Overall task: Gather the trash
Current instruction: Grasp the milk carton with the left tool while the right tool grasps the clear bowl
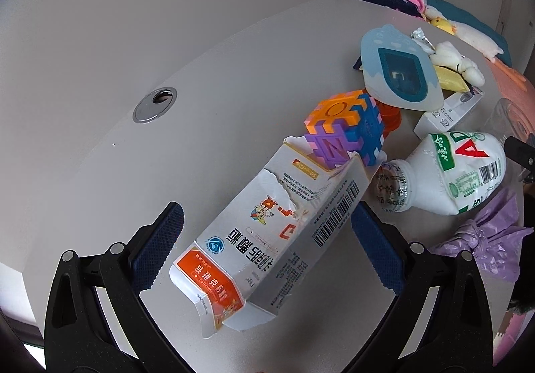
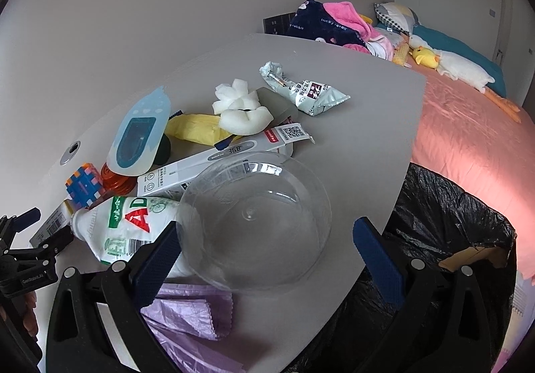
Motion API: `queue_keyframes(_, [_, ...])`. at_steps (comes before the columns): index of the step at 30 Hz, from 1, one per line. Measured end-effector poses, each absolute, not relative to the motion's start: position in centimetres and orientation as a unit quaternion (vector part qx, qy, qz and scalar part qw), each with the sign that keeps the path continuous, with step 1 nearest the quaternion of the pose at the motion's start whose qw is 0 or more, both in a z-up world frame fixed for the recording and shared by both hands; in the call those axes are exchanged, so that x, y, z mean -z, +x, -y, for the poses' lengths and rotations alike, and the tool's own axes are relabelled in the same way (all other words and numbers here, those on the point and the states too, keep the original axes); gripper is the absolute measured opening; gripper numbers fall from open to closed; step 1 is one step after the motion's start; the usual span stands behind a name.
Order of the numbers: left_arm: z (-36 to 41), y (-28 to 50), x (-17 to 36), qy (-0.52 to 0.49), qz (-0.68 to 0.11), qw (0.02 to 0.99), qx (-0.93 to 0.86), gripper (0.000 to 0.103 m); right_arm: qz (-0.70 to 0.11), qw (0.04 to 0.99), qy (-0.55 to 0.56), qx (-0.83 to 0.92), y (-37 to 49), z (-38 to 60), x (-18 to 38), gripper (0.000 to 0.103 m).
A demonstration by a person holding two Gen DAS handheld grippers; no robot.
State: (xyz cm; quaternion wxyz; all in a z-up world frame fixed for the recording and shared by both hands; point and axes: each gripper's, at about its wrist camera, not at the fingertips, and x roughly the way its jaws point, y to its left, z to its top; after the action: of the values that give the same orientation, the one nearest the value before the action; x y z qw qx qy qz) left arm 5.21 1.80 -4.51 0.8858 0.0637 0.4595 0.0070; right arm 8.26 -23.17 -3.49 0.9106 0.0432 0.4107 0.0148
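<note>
A torn white and orange medicine carton [image 1: 267, 232] lies flat on the white table [image 1: 200, 125], between the wide-apart blue pads of my left gripper [image 1: 267, 239], which is open. In the right wrist view my right gripper [image 2: 267, 259] is open too, with a clear plastic bowl [image 2: 257, 215] between its fingers; the left pad [image 2: 155, 266] overlaps the bowl's rim. A white AD drink bottle [image 2: 127, 225] lies on its side beside the bowl, over a crumpled purple bag [image 2: 187, 309]. A bin lined with a black bag [image 2: 451, 239] stands off the table's right edge.
Further back lie a thermometer box [image 2: 214, 162], a snack wrapper [image 2: 307, 92], white foam [image 2: 240, 108], a yellow bag [image 2: 194, 128], a pale blue silicone case [image 2: 140, 135] and a colourful puzzle cube [image 1: 347, 128]. A bed with a pink cover [image 2: 468, 132] lies beyond.
</note>
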Motion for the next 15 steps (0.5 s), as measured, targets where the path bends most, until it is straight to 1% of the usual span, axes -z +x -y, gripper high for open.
queue_keyframes(5, [-2.2, 5.7, 5.5, 0.053, -0.471, 0.880, 0.011, 0.097, -0.416, 0.909, 0.022, 0.008, 9.3, 22.9, 4.3, 0.100])
queue_keyframes(6, [-2.3, 5.7, 5.6, 0.052, -0.472, 0.880, 0.011, 0.097, -0.413, 0.910, 0.019, 0.015, 9.4, 22.8, 4.4, 0.099])
queue_keyframes(8, [-2.4, 5.5, 5.8, 0.056, -0.465, 0.883, -0.002, 0.097, -0.412, 0.911, 0.018, 0.014, 9.4, 22.9, 4.7, 0.085])
queue_keyframes(10, [-2.7, 5.3, 5.8, 0.051, -0.454, 0.889, 0.003, 0.097, -0.410, 0.912, 0.016, 0.013, 9.4, 22.9, 4.7, 0.085])
queue_keyframes(14, [-3.3, 5.4, 6.0, 0.025, -0.460, 0.888, 0.010, 0.097, -0.409, 0.913, 0.014, 0.006, 9.3, 23.1, 4.7, 0.084])
queue_keyframes(15, [-3.3, 5.4, 6.0, 0.023, -0.458, 0.888, 0.010, 0.095, -0.409, 0.912, 0.014, 0.003, 9.2, 23.1, 4.7, 0.084])
